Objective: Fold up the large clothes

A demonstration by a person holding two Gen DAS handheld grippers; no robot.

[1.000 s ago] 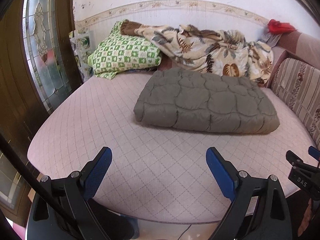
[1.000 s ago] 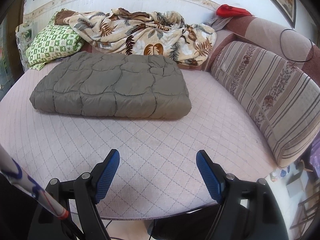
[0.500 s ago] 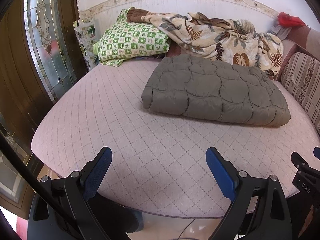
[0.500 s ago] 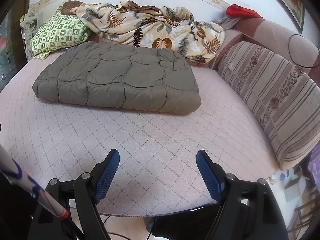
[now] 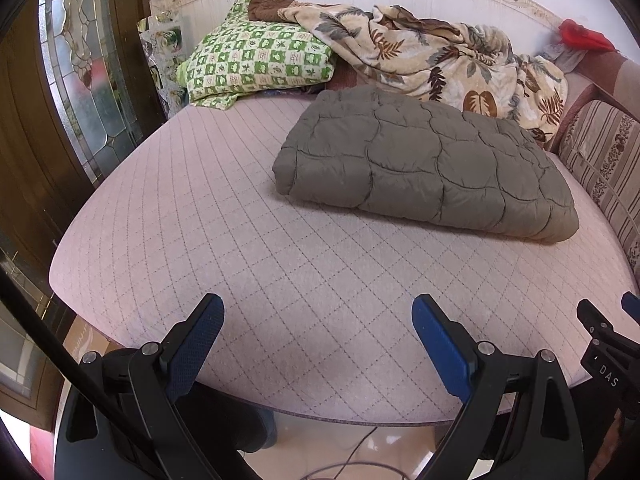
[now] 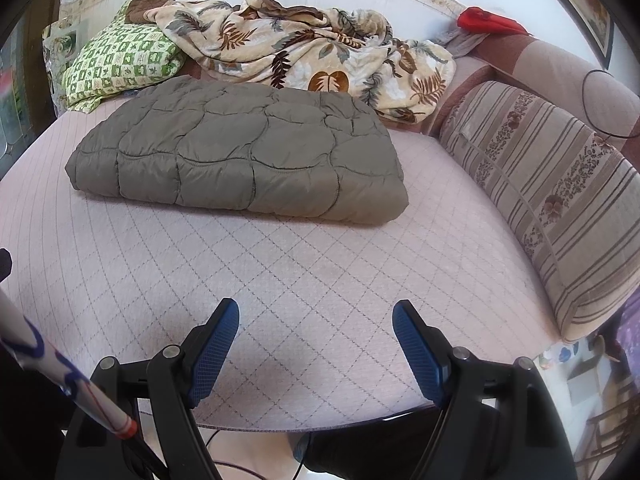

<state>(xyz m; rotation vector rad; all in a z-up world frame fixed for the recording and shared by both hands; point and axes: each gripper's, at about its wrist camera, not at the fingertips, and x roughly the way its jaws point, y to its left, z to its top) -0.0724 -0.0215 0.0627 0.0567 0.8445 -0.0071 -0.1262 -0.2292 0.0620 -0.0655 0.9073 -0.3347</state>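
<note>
A grey-green quilted puffy garment lies folded into a thick rectangle on the pink quilted bed, toward the back. My left gripper hovers open over the bed's front edge, well short of the garment, with nothing between its blue pads. My right gripper is likewise open and empty near the front edge. The right gripper's tip shows at the right edge of the left wrist view.
A green checked pillow and a crumpled leaf-print blanket lie along the back wall. A striped cushion lines the right side, a red cloth above it. A wooden glazed door stands left. A cable lies on the floor.
Both views have tilted downward and drawn a little closer to the bed; the folded garment sits lower in frame. Both grippers stay open.
</note>
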